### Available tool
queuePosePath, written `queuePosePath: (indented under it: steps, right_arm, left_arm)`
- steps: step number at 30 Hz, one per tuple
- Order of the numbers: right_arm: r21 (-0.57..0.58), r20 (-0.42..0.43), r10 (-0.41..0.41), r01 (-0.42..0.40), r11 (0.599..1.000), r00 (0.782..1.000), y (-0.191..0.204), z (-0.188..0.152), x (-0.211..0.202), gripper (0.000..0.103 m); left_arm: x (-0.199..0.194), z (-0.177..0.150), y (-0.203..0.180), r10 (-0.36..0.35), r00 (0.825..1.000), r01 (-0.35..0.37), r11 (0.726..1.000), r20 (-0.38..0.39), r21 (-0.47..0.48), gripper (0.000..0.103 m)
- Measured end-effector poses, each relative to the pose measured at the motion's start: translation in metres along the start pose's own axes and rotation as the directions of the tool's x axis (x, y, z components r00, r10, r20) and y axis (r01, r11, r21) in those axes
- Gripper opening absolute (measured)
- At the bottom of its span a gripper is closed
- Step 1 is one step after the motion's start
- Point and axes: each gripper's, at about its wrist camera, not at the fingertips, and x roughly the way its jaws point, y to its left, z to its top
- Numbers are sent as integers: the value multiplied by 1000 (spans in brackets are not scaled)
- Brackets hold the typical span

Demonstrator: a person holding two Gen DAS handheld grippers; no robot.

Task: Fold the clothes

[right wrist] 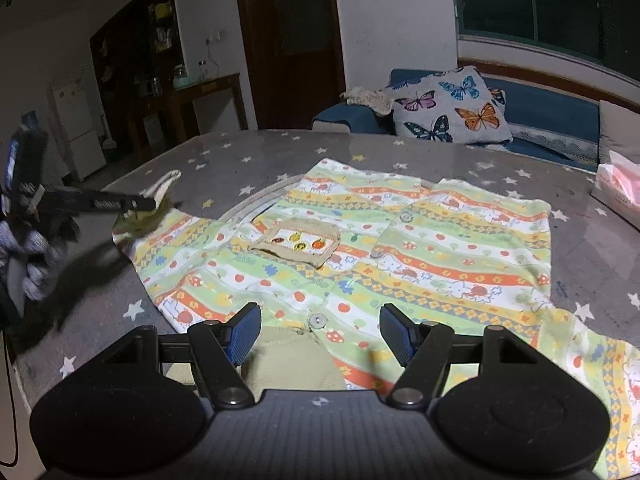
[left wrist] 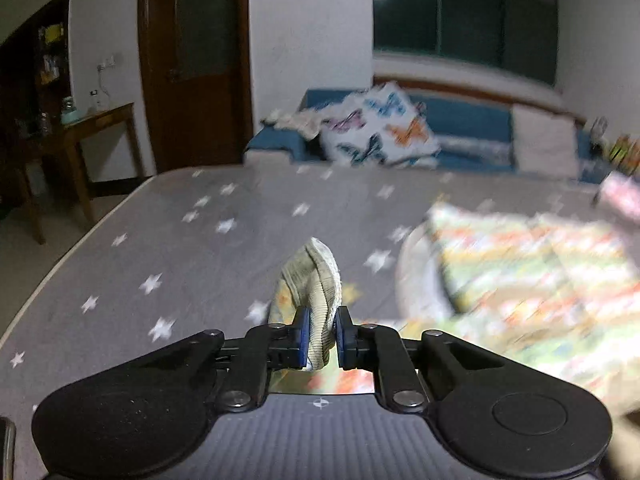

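Observation:
A small striped shirt [right wrist: 400, 248] with fruit print, buttons and a beige chest pocket [right wrist: 298, 240] lies spread on the grey star-patterned table [right wrist: 280, 152]. My left gripper [left wrist: 322, 338] is shut on the shirt's beige ribbed sleeve cuff [left wrist: 320, 280] and holds it lifted; the rest of the shirt [left wrist: 520, 264] shows blurred to its right. In the right wrist view the left gripper [right wrist: 154, 202] pinches that cuff at the shirt's left end. My right gripper [right wrist: 320, 334] is open and empty, hovering over the shirt's near edge by a button [right wrist: 317, 320].
A blue sofa [right wrist: 540, 108] with a butterfly cushion [right wrist: 448, 106] stands behind the table. A pink-and-white packet [right wrist: 620, 188] lies at the table's right edge. A wooden side table [right wrist: 200, 96], a door and a white fridge stand at the back left.

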Motion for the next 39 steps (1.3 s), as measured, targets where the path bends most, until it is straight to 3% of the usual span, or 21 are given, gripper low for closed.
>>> queuePosePath:
  steps: [2,5,8,11,14,17,19,20,23,28,30,32,39]
  right_arm:
    - [13,19,-7,7,1000,1000,-4,-1,-6,67]
    - [42,41,-21,20,999,999,-13,-3,-14,67]
    - [76,60,-42,37,996,997,-24,-8,-24,67]
    - [110,75,-67,59,992,995,-36,-15,-34,67]
    - [137,82,-89,78,988,993,-47,-20,-42,67]
    - [167,88,-113,97,981,990,-58,-25,-48,67]
    - [184,88,-119,102,978,989,-62,-27,-50,67]
    - [194,87,-121,103,976,989,-65,-28,-51,67]
    - [207,83,-118,99,973,989,-67,-29,-54,66]
    - [203,60,-88,74,976,994,-64,-22,-38,61]
    - [196,42,-76,66,978,996,-61,-19,-26,57]
    - [193,19,-71,66,979,997,-58,-18,-14,49]
    - [130,-40,-84,88,988,996,-42,-16,12,47]
  left_arm:
    - [-16,14,-8,-63,998,64,998,32,-24,14]
    - [-42,35,-31,-179,980,183,983,92,-32,14]
    - [-57,49,-61,-305,945,311,950,121,-30,14]
    - [-69,60,-91,-423,895,430,902,139,-24,14]
    - [-65,58,-121,-497,861,501,865,109,-12,17]
    - [-56,47,-144,-534,844,534,845,51,9,20]
    - [-50,40,-159,-554,832,554,832,13,22,35]
    - [-46,37,-162,-544,839,543,839,2,34,46]
    - [-45,30,-153,-510,860,509,859,-5,54,51]
    - [-32,14,-115,-336,942,335,937,-9,98,53]
    - [-20,3,-105,-260,965,262,956,-33,130,53]
    - [-9,-9,-98,-207,977,212,965,-54,155,53]
    - [13,-37,-95,-53,997,67,965,-61,255,57]
